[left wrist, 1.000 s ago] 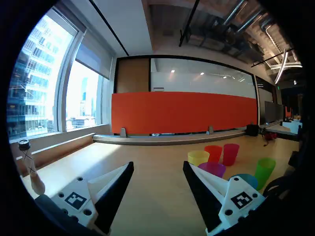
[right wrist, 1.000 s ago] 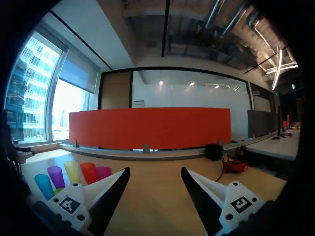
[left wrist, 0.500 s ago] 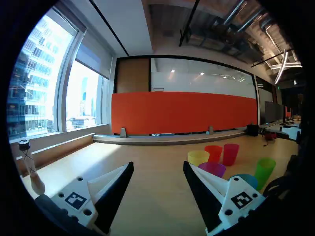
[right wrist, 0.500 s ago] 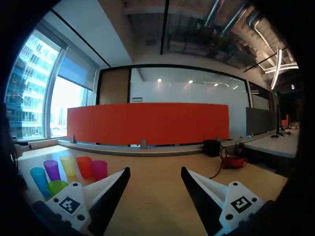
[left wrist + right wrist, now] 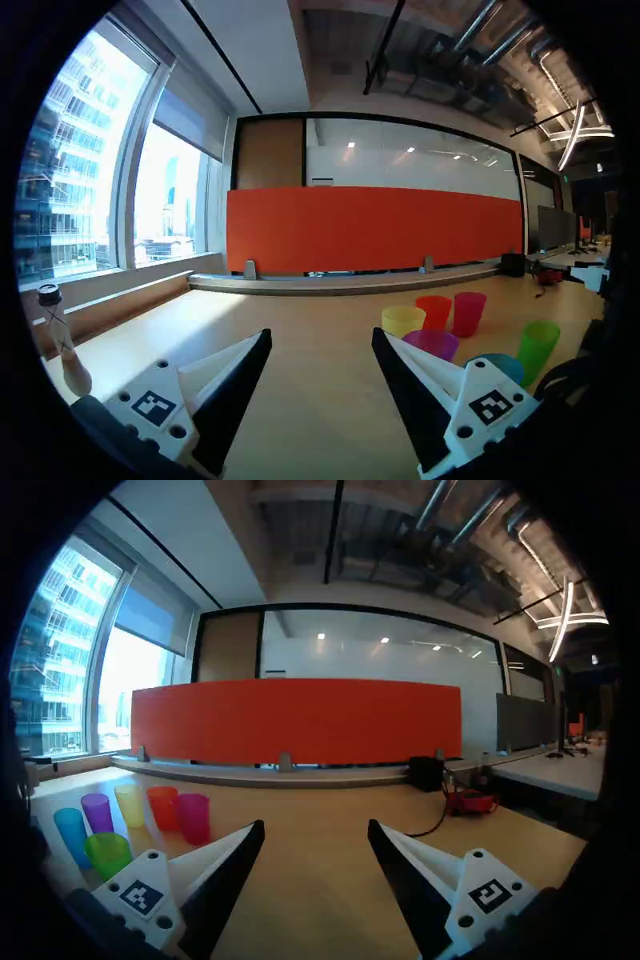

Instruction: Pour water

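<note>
Yellow cup (image 5: 402,320), red cup (image 5: 434,310), pink cup (image 5: 469,312), purple cup (image 5: 432,342), blue cup (image 5: 507,366), green cup (image 5: 538,340); orange partition (image 5: 368,228); tan surface (image 5: 320,384).

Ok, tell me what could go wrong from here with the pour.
1. The cups stand packed together; reaching for one with the right claw could knock its neighbours.
2. The bottle is tall and narrow, off to one side of the left claw; a skewed grip may topple it.
3. A spill could run toward the red object farther along the table.
</note>
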